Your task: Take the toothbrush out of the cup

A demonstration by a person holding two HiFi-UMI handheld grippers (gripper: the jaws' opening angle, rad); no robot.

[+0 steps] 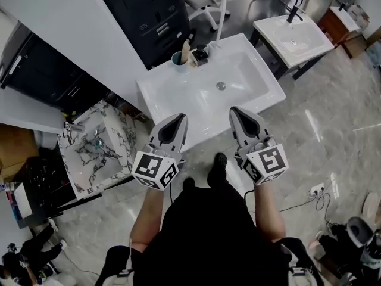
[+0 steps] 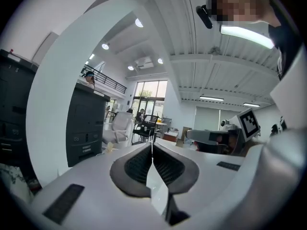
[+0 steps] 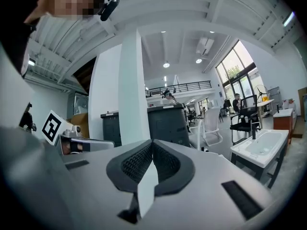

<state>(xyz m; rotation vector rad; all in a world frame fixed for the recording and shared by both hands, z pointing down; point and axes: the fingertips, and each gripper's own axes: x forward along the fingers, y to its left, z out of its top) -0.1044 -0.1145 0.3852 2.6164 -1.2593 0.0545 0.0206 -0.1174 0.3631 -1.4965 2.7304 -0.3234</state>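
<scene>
In the head view a teal cup stands at the back left corner of the white sink, with a pale toothbrush sticking up out of it. Both grippers hover side by side over the sink's near edge, well short of the cup. My left gripper is shut with nothing in it, and so is my right gripper. In the left gripper view the jaws meet, empty. The right gripper view shows the same: jaws closed on nothing. The cup appears in neither gripper view.
A small dark object and a white faucet stand next to the cup. A marble-patterned sink is at the left, another white sink at the far right. Dark cabinets line the back.
</scene>
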